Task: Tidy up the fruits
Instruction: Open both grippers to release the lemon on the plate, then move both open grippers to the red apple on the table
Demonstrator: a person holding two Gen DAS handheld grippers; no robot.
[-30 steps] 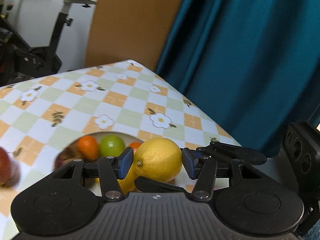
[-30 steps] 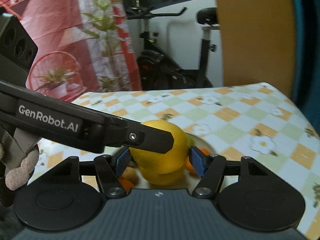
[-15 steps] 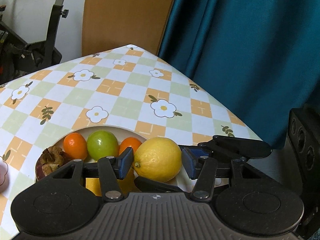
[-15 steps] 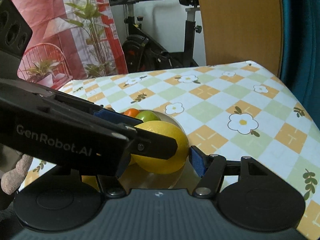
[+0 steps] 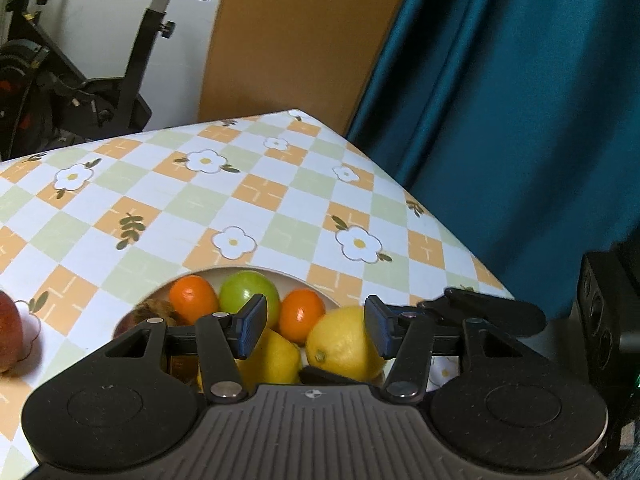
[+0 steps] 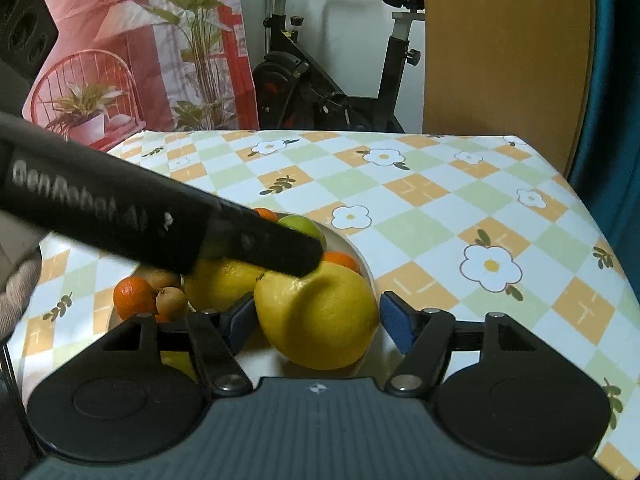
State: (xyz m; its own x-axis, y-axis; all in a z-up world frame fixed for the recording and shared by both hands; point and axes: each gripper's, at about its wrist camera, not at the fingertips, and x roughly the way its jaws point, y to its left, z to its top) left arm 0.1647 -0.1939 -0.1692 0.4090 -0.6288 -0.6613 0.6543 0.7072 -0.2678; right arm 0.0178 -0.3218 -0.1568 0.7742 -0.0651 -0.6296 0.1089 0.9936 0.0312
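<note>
A big yellow lemon (image 6: 320,320) lies at the near side of the white bowl (image 6: 362,258), between the blue pads of my right gripper (image 6: 318,322). Its jaws are opening, and a narrow gap shows at the right pad. My left gripper (image 5: 314,330) is open, with the same lemon (image 5: 344,344) seen off-centre toward its right pad and clear of the left one. One black left finger (image 6: 160,224) crosses over the bowl, its tip by the lemon's top. The bowl (image 5: 280,272) also holds a second lemon (image 5: 272,356), a green fruit (image 5: 248,294) and two oranges.
A red apple (image 5: 8,328) sits on the checked tablecloth (image 5: 160,200) left of the bowl. Small brown fruits (image 6: 170,300) and an orange (image 6: 132,296) fill the bowl's left side. The table edge meets a teal curtain (image 5: 500,140) at right. An exercise bike (image 6: 320,80) stands behind.
The lemon has come down into the bowl with my right gripper, whose jaws have widened off it. In the left wrist view the lemon has shifted right between the pads.
</note>
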